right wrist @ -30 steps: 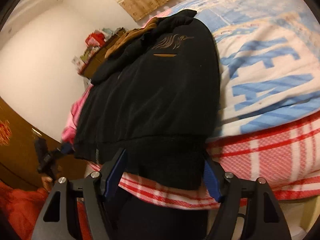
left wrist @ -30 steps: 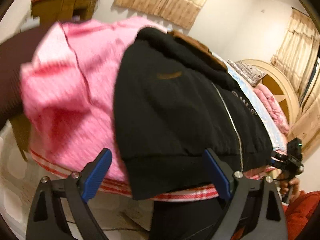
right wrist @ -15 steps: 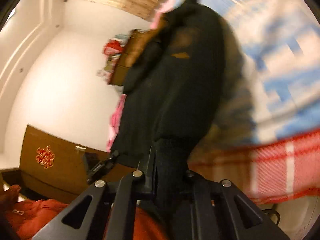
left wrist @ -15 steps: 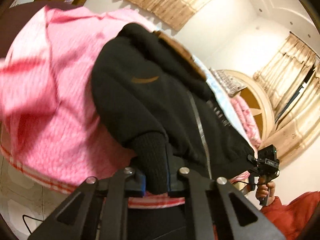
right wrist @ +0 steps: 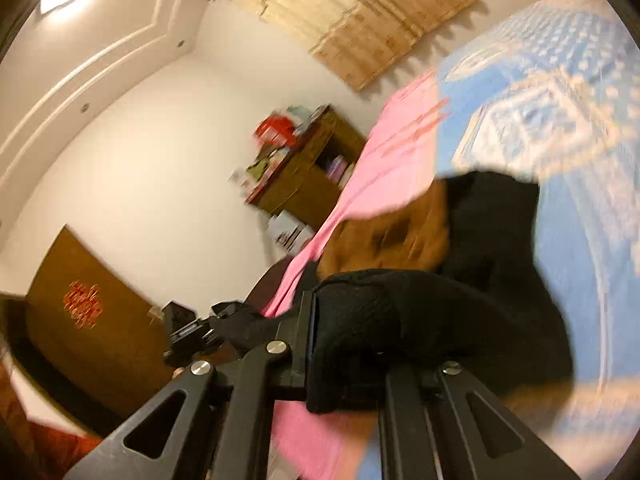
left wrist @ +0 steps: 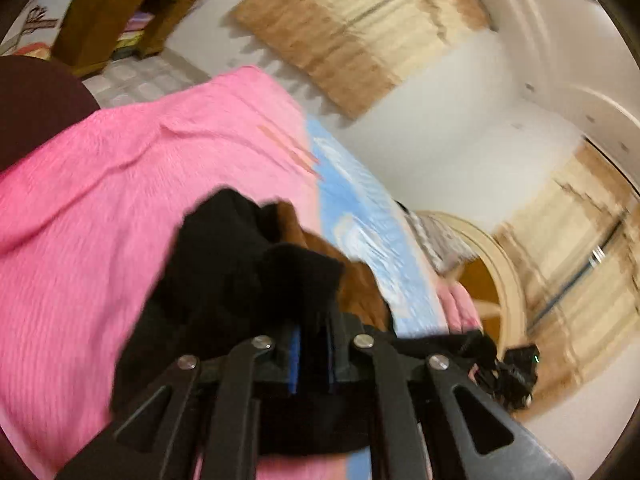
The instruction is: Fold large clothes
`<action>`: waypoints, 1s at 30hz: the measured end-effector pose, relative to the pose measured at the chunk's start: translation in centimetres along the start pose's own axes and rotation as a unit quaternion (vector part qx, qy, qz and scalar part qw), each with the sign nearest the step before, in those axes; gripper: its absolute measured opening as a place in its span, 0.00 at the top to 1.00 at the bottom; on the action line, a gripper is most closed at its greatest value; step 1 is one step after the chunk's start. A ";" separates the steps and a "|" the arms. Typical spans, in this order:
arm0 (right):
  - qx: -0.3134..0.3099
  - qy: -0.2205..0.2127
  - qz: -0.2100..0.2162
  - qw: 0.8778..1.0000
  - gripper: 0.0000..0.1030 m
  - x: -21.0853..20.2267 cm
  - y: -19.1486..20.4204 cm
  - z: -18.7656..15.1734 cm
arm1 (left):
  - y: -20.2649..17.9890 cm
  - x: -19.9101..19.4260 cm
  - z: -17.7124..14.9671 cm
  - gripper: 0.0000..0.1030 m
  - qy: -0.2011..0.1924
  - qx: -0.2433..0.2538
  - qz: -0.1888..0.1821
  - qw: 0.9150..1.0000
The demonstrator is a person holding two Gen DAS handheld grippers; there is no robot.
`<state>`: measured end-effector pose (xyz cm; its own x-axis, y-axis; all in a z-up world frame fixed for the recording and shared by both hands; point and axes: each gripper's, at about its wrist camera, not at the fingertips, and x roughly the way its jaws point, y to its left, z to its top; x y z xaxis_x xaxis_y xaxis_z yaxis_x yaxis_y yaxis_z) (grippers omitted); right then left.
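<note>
Black jacket [left wrist: 240,264] is shown pinched in the closed left gripper [left wrist: 312,354], bunched ahead over the pink blanket [left wrist: 100,200]. Right view: its hem is clamped in the closed right gripper [right wrist: 348,356], also above that blanket, stretched between both grippers.

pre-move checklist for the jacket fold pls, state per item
1. Left gripper shut on the black jacket: ok, cloth sits between the blue pads.
2. Right gripper shut on the jacket's ribbed hem: ok.
3. Hem off the bed, brown lining showing: ok.
4. Landing spot on the pink blanket and blue quilt ahead bare: ok.
5. Hem taut and level between the two grippers: cannot tell, blurred.
6. Sleeves tucked under the jacket: cannot tell, hidden.
</note>
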<state>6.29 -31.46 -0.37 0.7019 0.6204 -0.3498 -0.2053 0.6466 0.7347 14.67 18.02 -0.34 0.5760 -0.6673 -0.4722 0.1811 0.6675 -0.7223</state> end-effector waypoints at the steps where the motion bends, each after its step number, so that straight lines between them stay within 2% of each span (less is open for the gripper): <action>1: 0.003 -0.005 -0.017 1.000 0.92 1.6 -1.1 1.5 | 0.3 1.8 1.2 0.92 -0.002 0.002 0.031 1.000; 3: -0.003 -0.005 -0.062 0.998 0.92 5.3 -3.3 3.5 | 1.0 5.1 2.6 0.92 -0.019 0.007 0.106 0.994; 5: -0.013 -0.003 -0.121 0.993 0.92 9.4 -6.2 4.4 | 1.5 8.1 3.3 0.92 -0.035 0.039 0.188 0.981; 6: -0.012 0.003 -0.138 0.990 0.92 11.1 -7.7 4.0 | 2.0 9.2 3.6 0.92 -0.038 0.042 0.210 0.976; 8: 0.009 0.019 -0.164 0.986 0.92 13.9 -11.1 2.5 | 3.3 11.0 3.4 0.89 -0.020 0.033 0.209 0.977; 10: 0.004 -0.010 -0.156 0.988 0.92 14.5 -12.3 1.6 | 4.6 12.0 3.2 0.86 -0.007 0.025 0.215 0.976; 13: -0.005 -0.017 -0.153 0.988 0.92 14.2 -12.3 1.5 | 5.8 12.3 2.8 0.66 -0.009 0.019 0.226 0.974; 14: 0.003 -0.017 -0.145 0.989 0.92 13.9 -12.5 1.6 | 6.2 12.2 2.9 0.66 -0.010 0.006 0.216 0.976; 15: 0.016 -0.017 -0.135 0.991 0.92 13.7 -12.8 1.8 | 6.3 11.8 2.9 0.66 -0.010 -0.002 0.203 0.979; 17: 0.076 -0.031 -0.085 0.993 0.91 11.6 -13.7 2.2 | 6.1 10.8 3.0 0.66 -0.014 -0.011 0.184 0.983; 19: 0.139 -0.085 -0.016 0.987 0.90 8.2 -13.9 2.4 | 5.0 9.7 2.9 0.64 -0.024 0.009 0.182 0.983; 20: 0.163 -0.112 0.007 0.980 0.84 6.6 -14.0 2.5 | 3.9 9.9 3.3 0.58 -0.026 0.024 0.196 0.980; 21: 0.182 -0.141 0.017 0.973 0.70 5.3 -14.1 2.6 | 3.3 9.8 3.4 0.56 -0.029 0.038 0.206 0.977; 22: 0.187 -0.170 0.004 0.967 0.61 3.6 -13.7 2.7 | 2.1 9.2 3.0 0.51 -0.035 0.056 0.213 0.975; 23: 0.167 -0.182 -0.020 0.969 0.52 2.7 -12.6 2.8 | 1.3 9.1 3.1 0.47 -0.041 0.071 0.212 0.974; 24: 0.121 -0.176 -0.057 0.975 0.52 2.5 -10.7 3.0 | 0.3 8.8 2.8 0.46 -0.048 0.086 0.207 0.973; 25: 0.045 -0.147 -0.107 0.982 0.52 3.4 -7.9 3.1 | -1.2 8.6 2.2 0.43 -0.056 0.104 0.195 0.974; 26: -0.017 -0.114 -0.146 0.983 0.52 4.9 -5.5 2.9 | -2.2 8.8 1.9 0.39 -0.062 0.117 0.184 0.974; 28: -0.099 -0.065 -0.186 0.975 0.54 8.3 -1.9 2.0 | -4.8 10.1 0.8 0.35 -0.058 0.145 0.167 0.974; 29: -0.123 -0.055 -0.190 0.973 0.54 9.5 -0.7 1.6 | -5.4 10.9 0.8 0.35 -0.051 0.155 0.162 0.973; 30: -0.142 -0.047 -0.198 0.969 0.62 11.1 0.3 1.3 | -6.4 12.1 -0.1 0.35 -0.039 0.172 0.159 0.971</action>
<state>14.94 -24.99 -3.31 0.8207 0.2645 -0.5065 -0.0772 0.9296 0.3603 20.43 5.69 -1.49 0.7025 -0.3914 -0.5944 0.2325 0.9156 -0.3281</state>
